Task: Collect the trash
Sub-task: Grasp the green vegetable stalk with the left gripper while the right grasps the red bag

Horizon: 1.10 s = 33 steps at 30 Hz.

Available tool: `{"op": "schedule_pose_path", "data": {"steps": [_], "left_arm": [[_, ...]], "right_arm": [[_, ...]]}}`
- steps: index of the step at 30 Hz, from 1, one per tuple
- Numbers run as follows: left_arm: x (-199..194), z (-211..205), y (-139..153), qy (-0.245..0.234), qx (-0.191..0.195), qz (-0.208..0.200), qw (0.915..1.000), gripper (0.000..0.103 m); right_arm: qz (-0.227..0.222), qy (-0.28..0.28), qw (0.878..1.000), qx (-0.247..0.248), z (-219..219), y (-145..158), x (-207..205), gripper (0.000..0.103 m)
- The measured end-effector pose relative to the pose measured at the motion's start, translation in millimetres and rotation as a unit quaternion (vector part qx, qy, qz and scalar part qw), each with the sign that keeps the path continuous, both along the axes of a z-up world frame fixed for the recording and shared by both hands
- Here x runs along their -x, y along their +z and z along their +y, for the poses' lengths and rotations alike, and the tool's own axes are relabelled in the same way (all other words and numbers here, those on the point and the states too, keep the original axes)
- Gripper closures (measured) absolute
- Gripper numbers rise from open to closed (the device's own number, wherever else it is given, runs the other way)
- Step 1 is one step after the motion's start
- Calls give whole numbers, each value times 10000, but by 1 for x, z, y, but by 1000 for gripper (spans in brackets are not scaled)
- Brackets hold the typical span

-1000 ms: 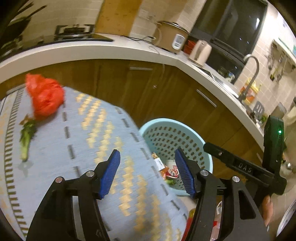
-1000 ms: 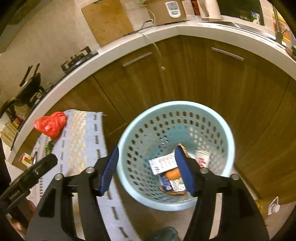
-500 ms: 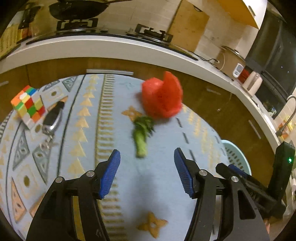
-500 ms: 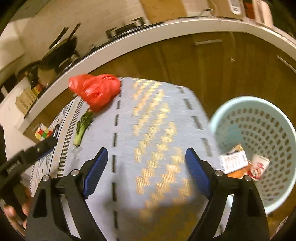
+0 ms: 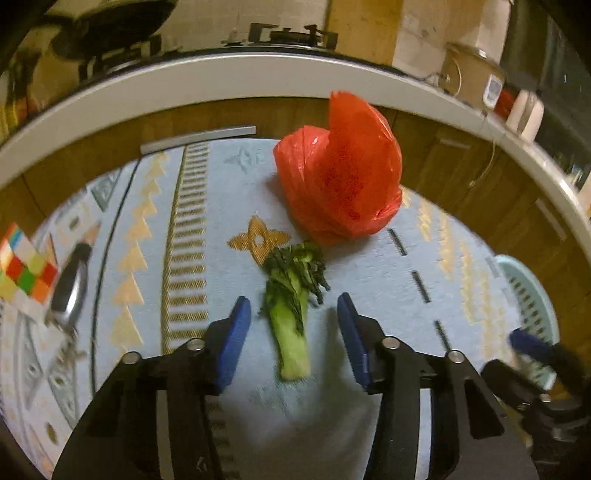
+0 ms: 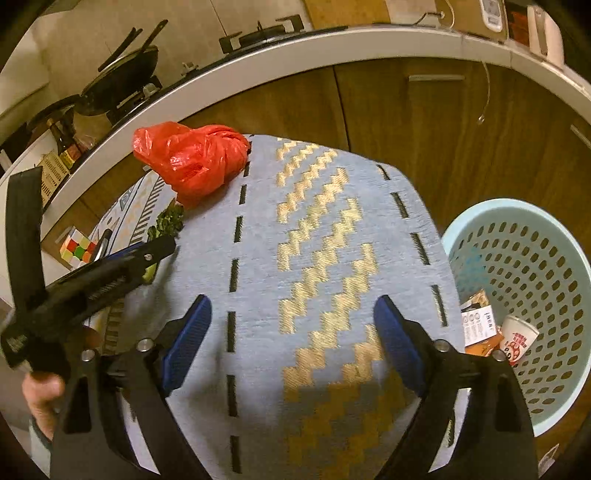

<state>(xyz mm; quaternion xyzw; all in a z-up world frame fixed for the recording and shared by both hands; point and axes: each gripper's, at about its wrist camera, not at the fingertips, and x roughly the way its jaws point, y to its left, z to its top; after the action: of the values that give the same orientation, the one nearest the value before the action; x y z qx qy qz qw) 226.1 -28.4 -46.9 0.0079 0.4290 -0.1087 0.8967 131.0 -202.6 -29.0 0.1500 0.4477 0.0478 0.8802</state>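
the cube [image 5: 23,266] is blurry and cut off at the left edge. the left gripper [image 6: 146,254] hides most of the green stalk [image 6: 168,221]. the basket [image 5: 532,295] is partly hidden.

A colourful puzzle cube [image 5: 23,266] sits at the left edge of the desk's patterned blue cloth [image 5: 369,273], a black car key [image 5: 70,280] just beside it. Behind, a dark wok [image 6: 118,79] rests on the stove [image 5: 291,35] of the white-edged kitchen counter [image 5: 221,79].

One red bag [image 5: 340,173], one green vegetable stalk [image 5: 291,306], one puzzle cube [image 6: 77,248], one key fob [image 5: 70,280], one basket [image 6: 532,236].
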Motion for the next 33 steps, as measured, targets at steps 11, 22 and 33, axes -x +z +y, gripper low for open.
{"op": "schedule_pose_path", "data": {"steps": [11, 22, 33], "left_arm": [[22, 58, 4, 591, 234, -82, 9979, 83], [29, 86, 4, 1038, 475, -372, 9928, 82], [35, 89, 5, 1088, 602, -372, 9915, 82]], "right_arm": [[-15, 795, 9962, 350, 60, 28, -68, 13], [-797, 767, 9909, 772, 101, 23, -138, 8], [-621, 808, 9929, 610, 101, 14, -143, 50]]}}
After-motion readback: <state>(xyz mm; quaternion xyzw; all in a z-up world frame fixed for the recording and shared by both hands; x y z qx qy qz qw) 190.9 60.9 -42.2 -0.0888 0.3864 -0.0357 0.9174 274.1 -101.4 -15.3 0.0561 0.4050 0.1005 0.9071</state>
